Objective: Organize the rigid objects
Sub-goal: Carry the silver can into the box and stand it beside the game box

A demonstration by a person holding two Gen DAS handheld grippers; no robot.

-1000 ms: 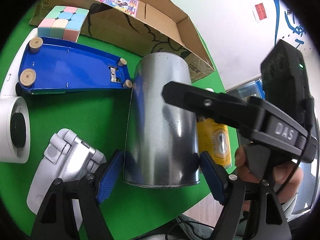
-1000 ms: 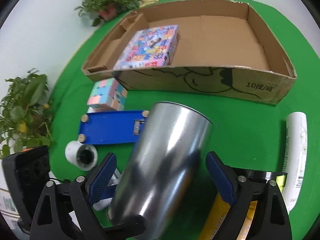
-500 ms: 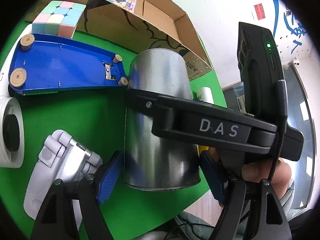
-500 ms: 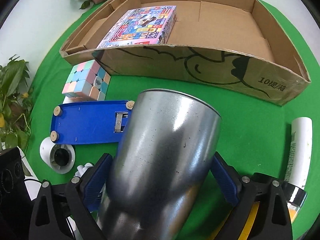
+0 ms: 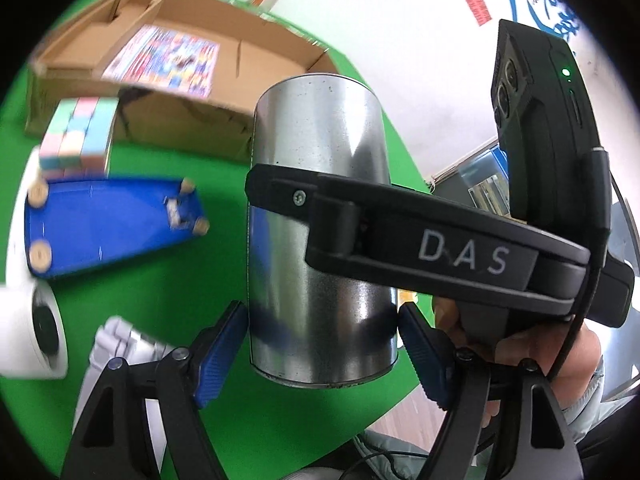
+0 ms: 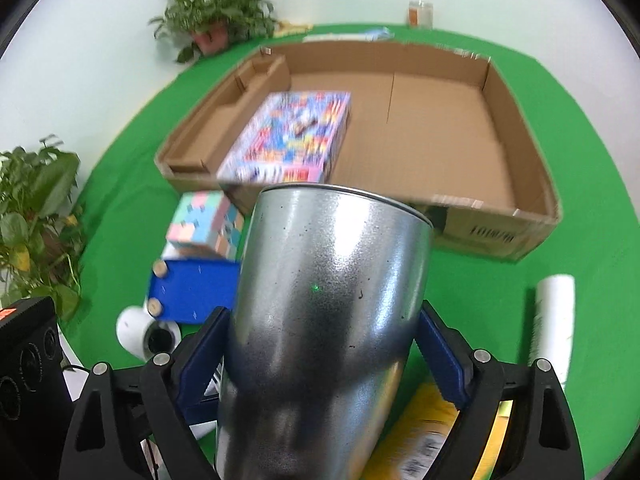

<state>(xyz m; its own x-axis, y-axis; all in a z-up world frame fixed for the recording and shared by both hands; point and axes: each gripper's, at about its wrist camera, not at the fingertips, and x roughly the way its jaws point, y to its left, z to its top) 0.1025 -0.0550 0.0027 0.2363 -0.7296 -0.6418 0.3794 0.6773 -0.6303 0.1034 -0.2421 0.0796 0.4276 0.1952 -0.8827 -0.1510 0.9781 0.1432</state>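
Observation:
A tall silver metal can (image 5: 320, 224) is held between both grippers and lifted clear of the green table. My left gripper (image 5: 320, 356) has its blue pads on the can's lower end. My right gripper (image 6: 320, 360) is shut on the can (image 6: 328, 320) too, and its black arm (image 5: 420, 240) crosses the can in the left wrist view. Beyond stands an open cardboard box (image 6: 520, 128) with a colourful flat box (image 6: 288, 140) inside.
On the green table (image 6: 480, 292) lie a pastel cube (image 6: 204, 220), a blue flat toy with wooden wheels (image 5: 104, 224), a white round device (image 5: 36, 332), a grey folded stand (image 5: 120, 344), a white tube (image 6: 552, 320) and a yellow package (image 6: 424, 432). Potted plants (image 6: 36, 208) stand at the left.
The can has been raised off the table and carried upward. The right gripper closed onto it from open. The box now shows from higher up.

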